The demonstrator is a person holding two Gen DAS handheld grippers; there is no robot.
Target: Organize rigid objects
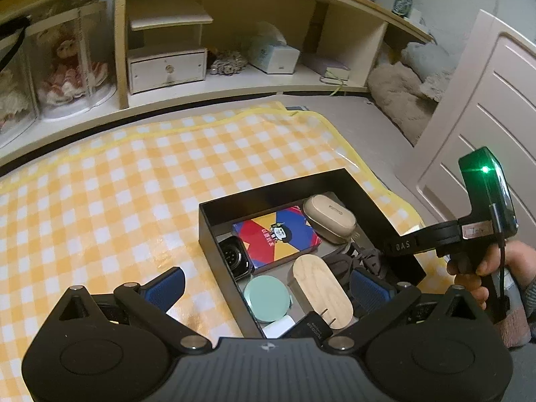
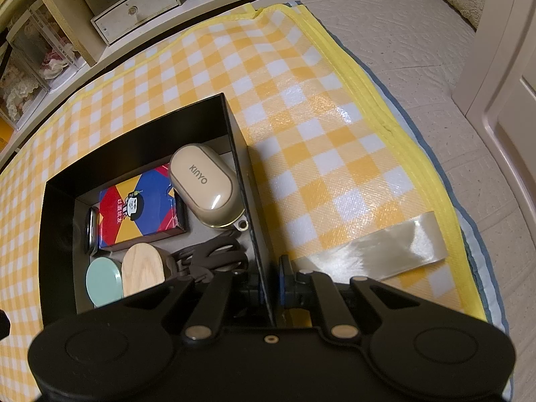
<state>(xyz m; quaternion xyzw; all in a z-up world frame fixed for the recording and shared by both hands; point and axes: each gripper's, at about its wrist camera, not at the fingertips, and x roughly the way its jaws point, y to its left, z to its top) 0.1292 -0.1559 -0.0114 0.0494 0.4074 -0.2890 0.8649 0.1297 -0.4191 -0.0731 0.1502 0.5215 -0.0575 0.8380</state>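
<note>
The left gripper [image 1: 268, 288] gapes wide, empty. The right gripper [image 2: 268, 288] pinches the black box [image 2: 239, 154] wall. A beige case [image 2: 204, 187] says "KINYO".

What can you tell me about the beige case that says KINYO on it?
The KINYO case is a smooth, shiny beige oval that looks like plastic, with a darker tan lower half and a small metal loop at one end. Its lid is closed. It lies in the far right corner of the black box, beside the colourful card box.

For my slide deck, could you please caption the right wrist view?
Right gripper shut on the wall of a black box holding a beige case, card pack and wooden lid.
</note>
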